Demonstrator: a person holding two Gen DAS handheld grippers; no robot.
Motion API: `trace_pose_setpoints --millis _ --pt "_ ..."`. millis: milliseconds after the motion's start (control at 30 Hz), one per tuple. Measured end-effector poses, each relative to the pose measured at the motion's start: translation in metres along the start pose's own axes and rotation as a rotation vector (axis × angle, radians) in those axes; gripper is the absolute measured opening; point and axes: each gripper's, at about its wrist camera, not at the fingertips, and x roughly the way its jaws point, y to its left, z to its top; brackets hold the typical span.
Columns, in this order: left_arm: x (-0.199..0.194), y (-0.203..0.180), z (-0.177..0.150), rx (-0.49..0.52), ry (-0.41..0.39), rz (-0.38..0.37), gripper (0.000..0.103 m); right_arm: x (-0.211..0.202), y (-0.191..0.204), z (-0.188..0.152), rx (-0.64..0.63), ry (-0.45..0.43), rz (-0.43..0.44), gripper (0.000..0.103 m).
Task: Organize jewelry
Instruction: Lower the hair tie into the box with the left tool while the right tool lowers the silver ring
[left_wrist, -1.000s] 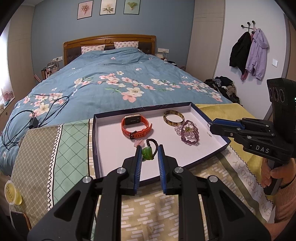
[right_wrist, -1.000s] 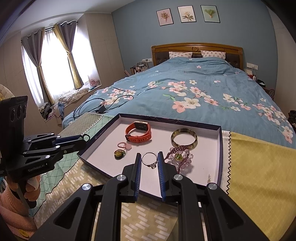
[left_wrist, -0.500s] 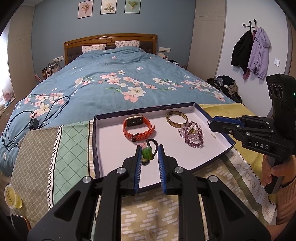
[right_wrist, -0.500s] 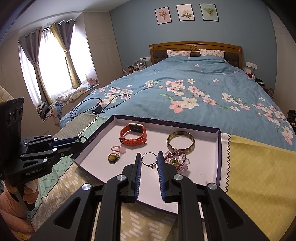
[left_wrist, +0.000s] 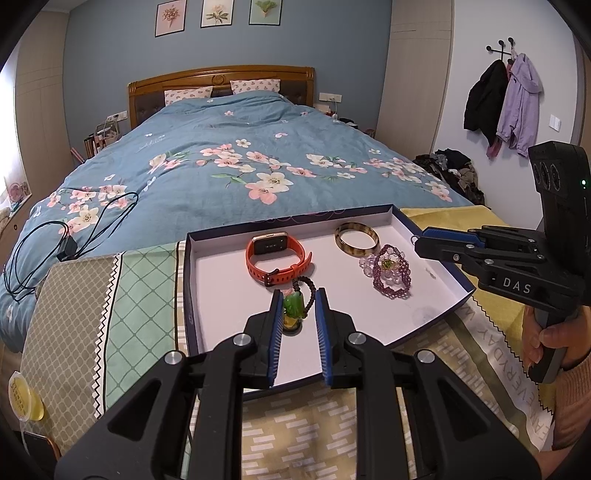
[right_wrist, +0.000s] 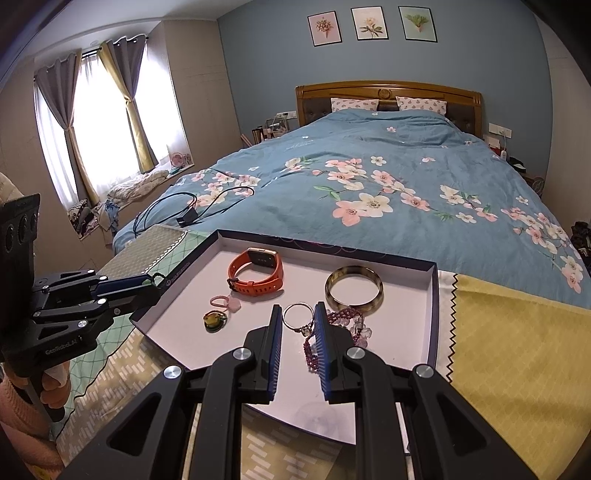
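Here my left gripper (left_wrist: 298, 308) hangs level over the tray's (left_wrist: 236, 295) near edge, fingers pinching the green pendant (left_wrist: 293, 305) on its dark bead loop. My right gripper (right_wrist: 297, 323) reaches in from the tray's right, its fingers narrowly apart, holding the silver ring (right_wrist: 298, 316) aloft.

A shallow dark-blue-rimmed tray with a white floor (right_wrist: 434, 295) is seen on patterned cloths at the foot of a blue floral bed (right_wrist: 388, 177). A thin silver ring with a small stone (right_wrist: 297, 316) is framed between the blue-padded fingers of the right gripper (right_wrist: 297, 321); contact cannot be told. An orange smartwatch (right_wrist: 256, 275), a mottled amber bangle (right_wrist: 354, 290), a purple bead bracelet (right_wrist: 343, 325), a pink ring (right_wrist: 223, 302) and a green pendant (right_wrist: 213, 320) are laid in the tray. The left gripper (right_wrist: 157, 282) is held at the tray's left rim.
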Motion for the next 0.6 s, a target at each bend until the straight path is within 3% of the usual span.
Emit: trace_pose_setpoints --millis 600 --pt "0.016 0.003 0.003 -0.002 0.017 0.007 0.018 0.010 -0.010 0.004 0.019 0.017 0.000 0.015"
